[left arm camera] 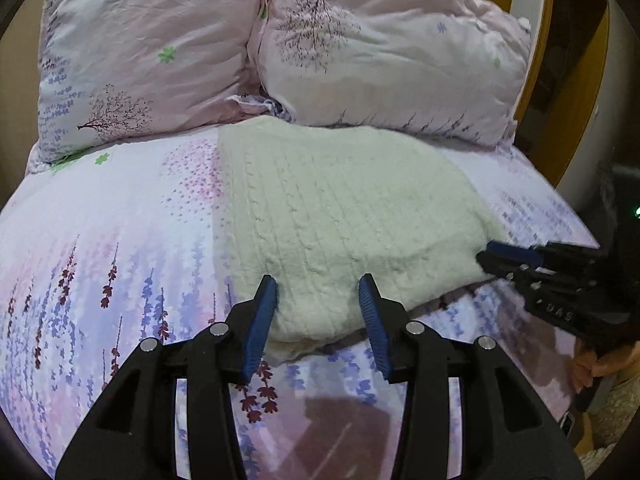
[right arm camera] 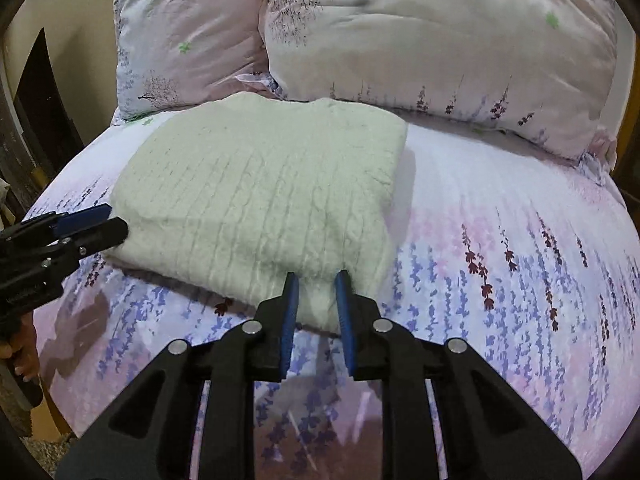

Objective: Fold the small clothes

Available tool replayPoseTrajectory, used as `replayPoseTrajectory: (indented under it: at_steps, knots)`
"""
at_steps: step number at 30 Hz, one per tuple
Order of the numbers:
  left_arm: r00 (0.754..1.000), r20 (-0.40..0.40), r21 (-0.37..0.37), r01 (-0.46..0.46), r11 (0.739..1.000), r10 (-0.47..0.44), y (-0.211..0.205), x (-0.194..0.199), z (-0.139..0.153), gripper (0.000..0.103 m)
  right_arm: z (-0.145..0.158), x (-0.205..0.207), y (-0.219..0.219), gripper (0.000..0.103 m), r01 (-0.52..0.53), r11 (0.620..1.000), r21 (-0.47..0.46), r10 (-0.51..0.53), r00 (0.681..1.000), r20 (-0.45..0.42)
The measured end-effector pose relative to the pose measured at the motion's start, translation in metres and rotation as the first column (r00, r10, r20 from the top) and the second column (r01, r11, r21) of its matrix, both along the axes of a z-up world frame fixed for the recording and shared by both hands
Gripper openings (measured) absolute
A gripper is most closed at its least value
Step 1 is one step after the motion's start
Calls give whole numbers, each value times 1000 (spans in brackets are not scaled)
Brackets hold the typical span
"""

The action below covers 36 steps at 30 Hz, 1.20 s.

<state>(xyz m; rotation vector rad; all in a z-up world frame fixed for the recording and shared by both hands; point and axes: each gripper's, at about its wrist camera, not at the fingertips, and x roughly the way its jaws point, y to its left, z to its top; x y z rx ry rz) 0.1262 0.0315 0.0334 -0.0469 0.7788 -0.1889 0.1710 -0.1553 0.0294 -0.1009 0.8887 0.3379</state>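
Folded sweater (left arm camera: pixel 340 216) — near edge between both parted claws (left arm camera: pixel 318 292) (right arm camera: pixel 317 284).

Left gripper (left arm camera: pixel 318 292) jaws spread wide; right gripper (right arm camera: pixel 317 288) jaws narrower, parted.

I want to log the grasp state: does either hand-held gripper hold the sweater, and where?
Neither holds it. The left hand-held gripper and the right hand-held gripper are open at the near edge of the cream sweater.
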Motion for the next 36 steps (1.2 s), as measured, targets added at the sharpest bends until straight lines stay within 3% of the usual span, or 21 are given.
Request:
replayPoseTrajectory:
  at_steps: [5, 8, 9, 10, 12, 16, 23, 36]
  knots:
    - [1000, 1, 34, -6, 999, 6, -2, 4, -6, 46, 0, 2, 10, 19, -6, 998, -65, 6, 1000, -1]
    - [1000, 13, 2, -2, 1000, 2, 1, -1, -2, 46, 3, 2, 9, 22, -10, 999, -52, 10, 1000, 5]
    - [1000, 18, -18, 1, 1000, -1, 3, -6, 1, 48, 6, -1, 4, 29, -5, 1000, -23, 5, 1000, 2]
    - [1000, 21, -30, 3, 1000, -2, 4, -11, 4, 52, 11, -5, -1, 42, -1, 1000, 7, 1, 1000, 6]
    - [999, 32, -44, -2, 999, 3, 9, -23, 12, 82, 19, -16, -9, 65, 6, 1000, 29, -8, 999, 40]
    - [998, 55, -21, -32, 999, 33, 17, -49, 20, 92, 30, -36, -18, 75, 20, 1000, 24, -22, 995, 99]
    - [997, -8, -14, -81, 997, 81, 33, -81, 9, 96, 28, -69, -28, 83, 49, 996, 75, -56, 994, 91]
    - [994, -39, 77, -100, 992, 103, 29, -114, 1, 102, 9, -112, -23, 87, 45, 998, 50, -47, 998, 44]
